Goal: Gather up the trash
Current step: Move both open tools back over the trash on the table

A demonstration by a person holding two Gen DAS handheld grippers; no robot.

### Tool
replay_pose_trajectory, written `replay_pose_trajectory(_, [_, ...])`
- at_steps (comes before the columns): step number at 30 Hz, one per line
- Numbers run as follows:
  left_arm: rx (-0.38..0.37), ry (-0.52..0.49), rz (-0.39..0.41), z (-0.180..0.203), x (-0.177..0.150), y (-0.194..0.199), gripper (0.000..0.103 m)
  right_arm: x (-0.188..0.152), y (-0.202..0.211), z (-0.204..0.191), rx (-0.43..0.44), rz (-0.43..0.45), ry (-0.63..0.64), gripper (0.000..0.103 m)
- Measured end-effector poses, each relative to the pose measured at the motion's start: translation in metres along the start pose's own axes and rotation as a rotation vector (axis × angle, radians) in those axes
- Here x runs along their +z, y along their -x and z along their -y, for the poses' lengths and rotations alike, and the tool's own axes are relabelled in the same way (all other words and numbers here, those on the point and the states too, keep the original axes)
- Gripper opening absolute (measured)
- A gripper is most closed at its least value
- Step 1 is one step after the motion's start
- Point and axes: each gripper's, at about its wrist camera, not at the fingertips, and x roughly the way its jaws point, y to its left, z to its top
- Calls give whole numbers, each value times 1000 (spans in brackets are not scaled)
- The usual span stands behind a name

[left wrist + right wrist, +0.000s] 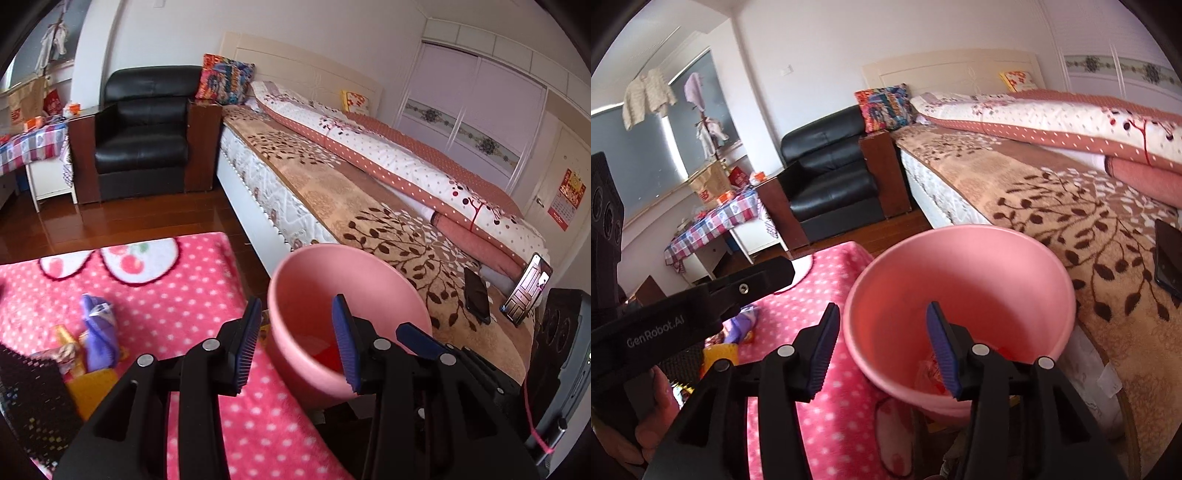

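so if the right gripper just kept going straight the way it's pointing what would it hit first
Most likely the pink bin: the right gripper is open and its fingers straddle the near rim, one outside and one over the mouth. Depth is unclear, so the rim or the inner wall could come first.

Bright daylight, fisheye-warped edges, slight blur

Far ahead of the claw stands a black leather armchair (142, 134), beside it a bed (369, 192) with a bright patterned cushion (225, 79); two phones (478, 295) lie on the bedspread to its right
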Motion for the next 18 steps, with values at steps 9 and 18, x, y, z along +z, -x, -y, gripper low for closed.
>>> replay_pose_trajectory(9, [87, -20, 117, -32, -16, 80, 40, -18, 19, -67, 93, -6, 62, 49])
replay_pose_trajectory(18, [231, 47, 159, -90, -41, 140, 40, -50, 30, -118, 198, -36, 87, 49])
